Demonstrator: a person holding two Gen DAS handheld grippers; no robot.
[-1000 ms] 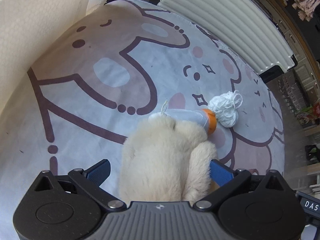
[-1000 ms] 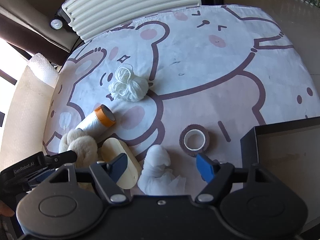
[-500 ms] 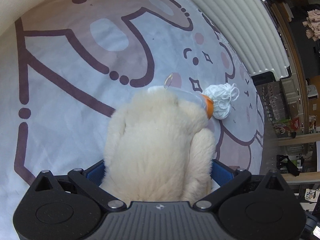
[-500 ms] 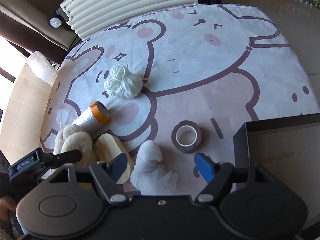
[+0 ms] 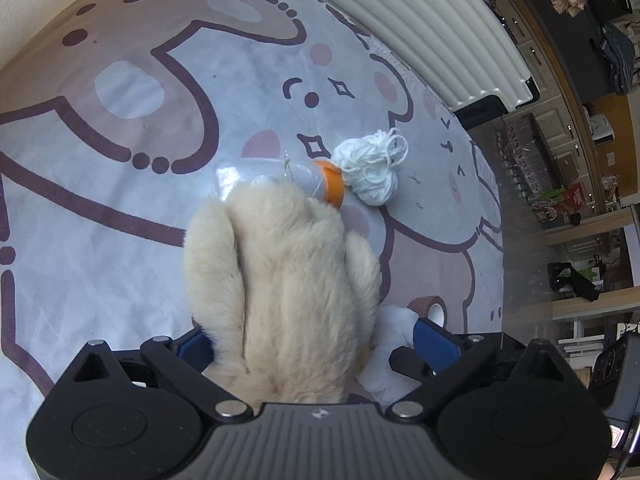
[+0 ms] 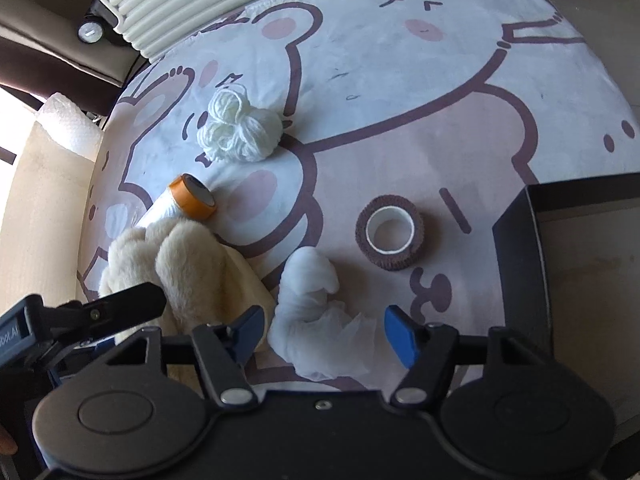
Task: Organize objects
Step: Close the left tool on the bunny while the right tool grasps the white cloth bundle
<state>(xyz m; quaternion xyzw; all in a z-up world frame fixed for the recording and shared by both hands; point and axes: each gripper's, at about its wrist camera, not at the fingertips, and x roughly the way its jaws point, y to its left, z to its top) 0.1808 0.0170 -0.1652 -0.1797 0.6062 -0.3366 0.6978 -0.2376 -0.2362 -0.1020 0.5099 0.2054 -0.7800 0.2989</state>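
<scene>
- Plush (image 5: 280, 280) between the blue pads of the left tongs (image 5: 316, 344), long axis running away from the camera toward the roll (image 5: 280, 178); far end overlapping the roll's clear body
- Left tongs wide and closing; left pad (image 5: 192, 350) against the fur, right pad (image 5: 434, 344) clear of it with a gap, so no firm grip visible
- Roll lying on its side, orange end (image 5: 334, 182) pointing right in the left view, touching the yarn (image 5: 370, 170)
- Right tongs (image 6: 326, 334) pointing steeply down, closing around the gauze wad (image 6: 316, 312); both pads apart from it, nothing held
- Gauze wad elongated, long axis running away from the right camera, rounded end farthest
- Tape ring (image 6: 390, 232) flat, hole up, just right of the wad and near the black box (image 6: 516, 240) at the right edge
- Plush and wad side by side, close; left tongs' finger (image 6: 132, 304) over the plush in the right view
- Open cloth beyond the yarn toward the ribbed white panel (image 6: 192, 4); also open at left in the left view
- Worktop covered by a cartoon-bear cloth (image 6: 400, 92), pale with brown outlines; bubble wrap (image 6: 64, 128) past its left edge; shelves and clutter beyond in the left view
</scene>
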